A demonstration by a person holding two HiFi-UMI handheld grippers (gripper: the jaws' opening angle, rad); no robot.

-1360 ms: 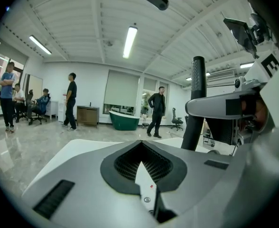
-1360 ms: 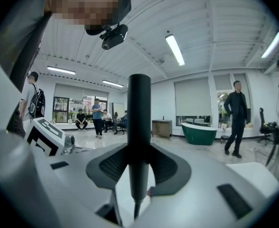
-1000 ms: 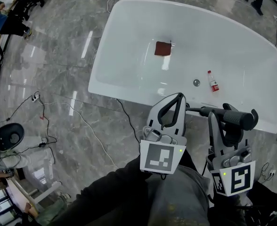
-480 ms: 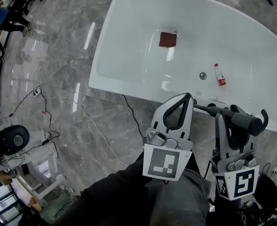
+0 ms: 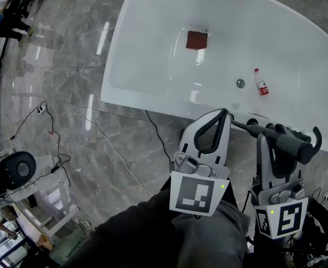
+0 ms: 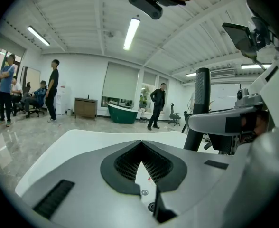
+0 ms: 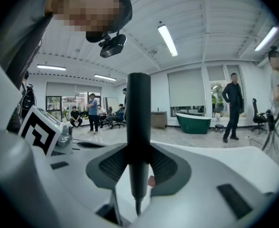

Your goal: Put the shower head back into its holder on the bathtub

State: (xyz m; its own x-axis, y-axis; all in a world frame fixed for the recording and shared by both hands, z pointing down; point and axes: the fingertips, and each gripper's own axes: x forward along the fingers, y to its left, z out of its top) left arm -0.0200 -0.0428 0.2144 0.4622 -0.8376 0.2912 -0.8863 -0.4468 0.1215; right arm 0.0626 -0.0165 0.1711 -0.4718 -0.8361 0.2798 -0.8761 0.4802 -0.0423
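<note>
The black shower head (image 5: 287, 143) is clamped in the right gripper (image 5: 276, 149). In the right gripper view its dark handle (image 7: 138, 127) stands upright between the two ribbed pads (image 7: 164, 167), which press on it from both sides. From the head view it lies crosswise just over the near rim of the white bathtub (image 5: 147, 54), at the tub's right end and outside the basin; its thin end points left towards the left gripper (image 5: 220, 116). I cannot make out the holder.

The left gripper (image 6: 140, 146) is closed on nothing, jaw tips meeting. Both grippers are held low in front of the person's dark-trousered legs (image 5: 169, 233), side by side, pointing away towards the tub.

Inside the tub lie a red-brown cloth (image 5: 196, 39), a drain (image 5: 240, 83) and, just beside it, a small bottle (image 5: 261, 83). Cables (image 5: 97, 138) trail over the grey marble floor (image 5: 69, 66).
</note>
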